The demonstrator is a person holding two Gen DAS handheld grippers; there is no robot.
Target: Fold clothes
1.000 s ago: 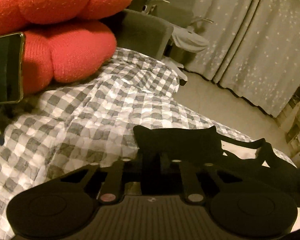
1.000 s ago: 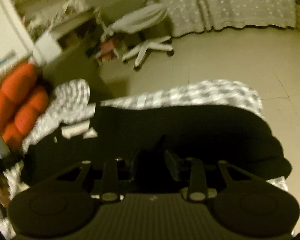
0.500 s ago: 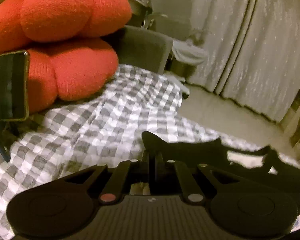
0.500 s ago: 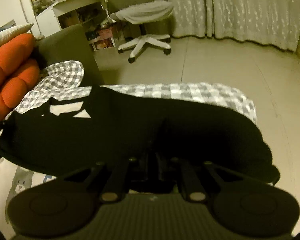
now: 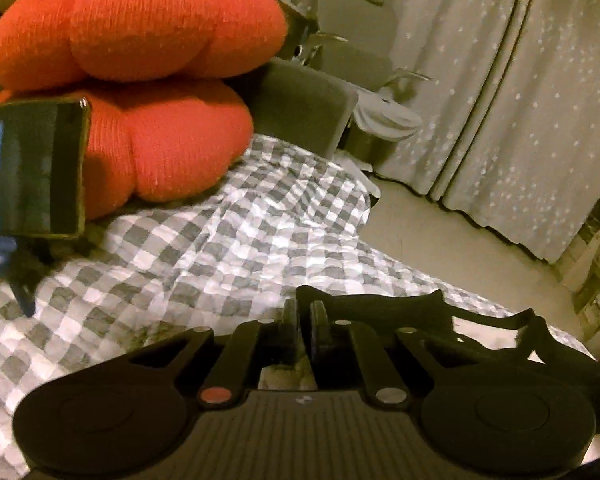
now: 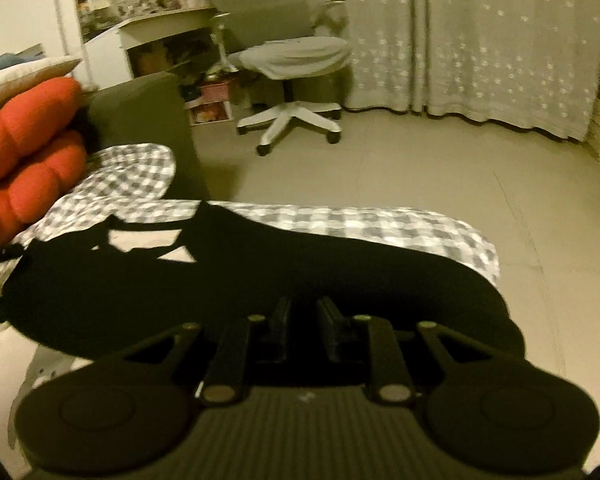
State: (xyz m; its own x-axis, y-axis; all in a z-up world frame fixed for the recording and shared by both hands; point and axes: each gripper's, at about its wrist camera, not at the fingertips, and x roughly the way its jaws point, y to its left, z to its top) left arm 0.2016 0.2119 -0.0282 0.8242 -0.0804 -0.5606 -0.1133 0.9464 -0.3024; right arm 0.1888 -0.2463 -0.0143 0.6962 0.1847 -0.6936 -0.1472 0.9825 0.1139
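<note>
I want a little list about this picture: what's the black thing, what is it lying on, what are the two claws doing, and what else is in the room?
garment: black clothing, type unclear
lying on: grey-and-white checked blanket
left claw: nearly shut at the garment's edge, grip unclear
right claw: slightly open, over the garment
nearby: orange knitted cushion; phone on stand
background: white office chair; curtains

Left gripper (image 5: 305, 312): matte black body, ribbed grey-black panel in the middle with a small pale mark, round disc housing on each side. Four black link bars run forward to two flat black fingers (image 5: 290, 320). Pivot caps: one red, one silver. Right gripper (image 6: 304, 312): same black build, ribbed panel, twin discs, but both near caps look silver or brassy, blur makes it hard to tell. Small screws at bar tips.
</note>
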